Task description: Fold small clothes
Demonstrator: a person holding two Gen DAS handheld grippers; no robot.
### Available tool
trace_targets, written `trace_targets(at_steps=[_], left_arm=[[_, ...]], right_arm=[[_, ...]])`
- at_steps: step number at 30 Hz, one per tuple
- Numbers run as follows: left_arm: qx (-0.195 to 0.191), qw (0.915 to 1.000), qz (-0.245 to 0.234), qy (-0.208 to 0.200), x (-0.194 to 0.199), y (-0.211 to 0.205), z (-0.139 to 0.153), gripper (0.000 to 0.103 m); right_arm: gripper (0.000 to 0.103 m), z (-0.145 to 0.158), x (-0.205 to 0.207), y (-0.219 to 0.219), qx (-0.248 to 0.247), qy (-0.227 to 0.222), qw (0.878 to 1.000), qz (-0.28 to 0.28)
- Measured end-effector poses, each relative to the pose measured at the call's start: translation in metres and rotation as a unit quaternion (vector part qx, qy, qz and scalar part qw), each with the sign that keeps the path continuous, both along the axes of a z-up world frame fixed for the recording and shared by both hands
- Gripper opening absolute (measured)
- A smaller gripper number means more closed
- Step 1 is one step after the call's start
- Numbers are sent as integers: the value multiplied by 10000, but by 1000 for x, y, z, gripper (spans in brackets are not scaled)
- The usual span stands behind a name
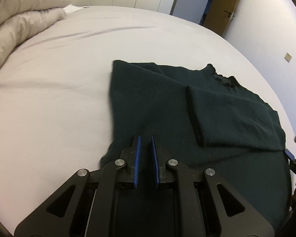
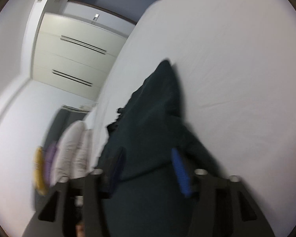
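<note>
Sweater [image 1: 167,106]: dark green, spread flat on the white bed [image 1: 59,79], one sleeve folded across its body.
Left gripper [image 1: 146,138]: over the sweater's near hem, blue pads narrowly apart, cloth between them; grip cannot be told.
Right gripper [image 2: 148,154]: blurred, fingers wide apart, over the sweater.
Duvet [image 1: 19,15]: bunched at the bed's far-left corner.
</note>
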State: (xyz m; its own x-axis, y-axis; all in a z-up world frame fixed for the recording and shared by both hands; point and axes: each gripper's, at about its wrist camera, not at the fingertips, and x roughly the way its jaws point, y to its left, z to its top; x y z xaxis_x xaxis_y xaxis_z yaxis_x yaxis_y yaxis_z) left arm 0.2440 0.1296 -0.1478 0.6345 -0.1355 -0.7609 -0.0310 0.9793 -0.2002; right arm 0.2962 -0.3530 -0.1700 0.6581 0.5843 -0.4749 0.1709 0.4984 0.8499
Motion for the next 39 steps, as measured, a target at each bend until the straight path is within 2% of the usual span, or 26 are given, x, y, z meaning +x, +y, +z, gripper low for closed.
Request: trace_targets(at_steps=[1,2,3,5,6,7,9,10,13,16,19,23,25,27,28,30,33,35,37,39], left_arm=[[49,9999,16,-108,-12,1,7,14],[171,9996,34,-230,-26,1,14,15],[295,9991,49,-299,-37,1,19,20],[496,9976,54,-472,-65,1,30,40],[525,9968,59,-594,-79,0,36,63],[558,9952,80,-796,-96,1,44,76],[724,9907,12,-1148,-130,-2,60,84],[853,9884,-106,-1248,-145,-4,66,86],[1275,9795,-418,-1504,-193,-16,80,90],[1675,9675,-850,-1690,-235,-34,84,92],[2244,9488,-1432,-1698,-275,-57,73,92],[2879,9216,-2086,-1558,-322,-81,49,92],[3267,9009,-2401,-1547,-344,-91,35,92],[3798,8698,-2741,-1551,-364,-101,18,92],[4105,8495,-2923,-1562,-376,-106,8,92],[4461,8234,-3145,-1553,-386,-108,-7,92],[5200,7658,-3426,-1606,-400,-113,-32,92],[5588,7298,-3581,-1643,-405,-113,-49,92],[5807,7043,-3710,-1709,-411,-111,-62,92],[5988,6851,-3779,-1710,-418,-109,-73,92]], right_arm=[[78,10,-12,-3,-251,-62,9996,-99],[79,24,-28,-6,-511,-267,9981,-196],[79,40,-45,-5,-771,-521,9954,-215],[81,65,-72,3,-1239,-821,9887,-173],[82,76,-84,9,-1476,-952,9843,-151],[84,87,-97,16,-1754,-1089,9784,-134],[93,111,-128,31,-2333,-1453,9614,-144],[103,120,-140,36,-2505,-1612,9544,-178],[103,145,-179,48,-2910,-2142,9319,-307],[103,160,-202,61,-3092,-2384,9205,-171],[103,161,-219,74,-3143,-2356,9196,67],[103,149,-252,102,-3627,-2416,8991,420],[103,138,-262,110,-3711,-2350,8966,556],[103,127,-269,115,-3690,-2210,9007,606],[103,122,-269,116,-3661,-2107,9041,640],[103,116,-268,119,-3658,-2014,9060,693],[103,112,-266,120,-3678,-1968,9063,681],[103,110,-264,119,-3576,-1879,9127,621],[103,108,-263,118,-3440,-1795,9196,621],[103,106,-262,120,-3443,-1756,9200,645]])
